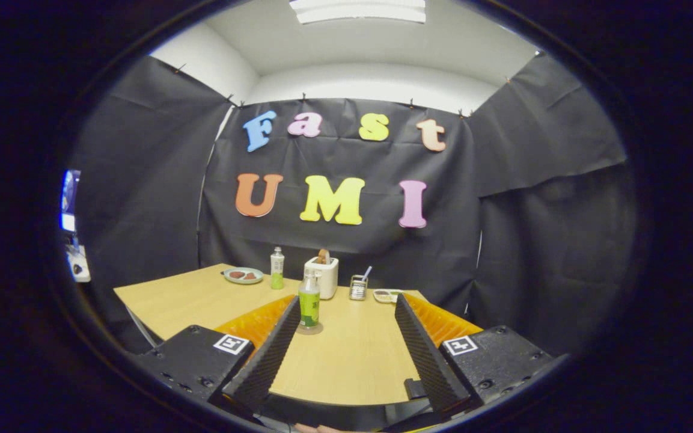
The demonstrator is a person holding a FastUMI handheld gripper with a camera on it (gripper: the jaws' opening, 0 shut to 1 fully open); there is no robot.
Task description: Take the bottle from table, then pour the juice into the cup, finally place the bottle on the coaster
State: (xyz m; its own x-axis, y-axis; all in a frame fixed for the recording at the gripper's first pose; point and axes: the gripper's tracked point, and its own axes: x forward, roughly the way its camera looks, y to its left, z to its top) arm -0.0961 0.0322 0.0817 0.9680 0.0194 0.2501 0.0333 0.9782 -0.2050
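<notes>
Two bottles stand on the bench [202, 297]; the nearer bottle [309, 307] already sits on the coaster [310, 329], just beyond the left finger. The tool [346, 319] is spread, holding nothing; withdraw straight back without clipping it.

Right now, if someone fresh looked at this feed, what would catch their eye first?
The open gripper, its fingers spread wide with bare table between them. Just ahead of its left finger stands a green-labelled bottle on a round coaster. Beyond, near the wall, are a second bottle, a white toaster and a plate.
</notes>
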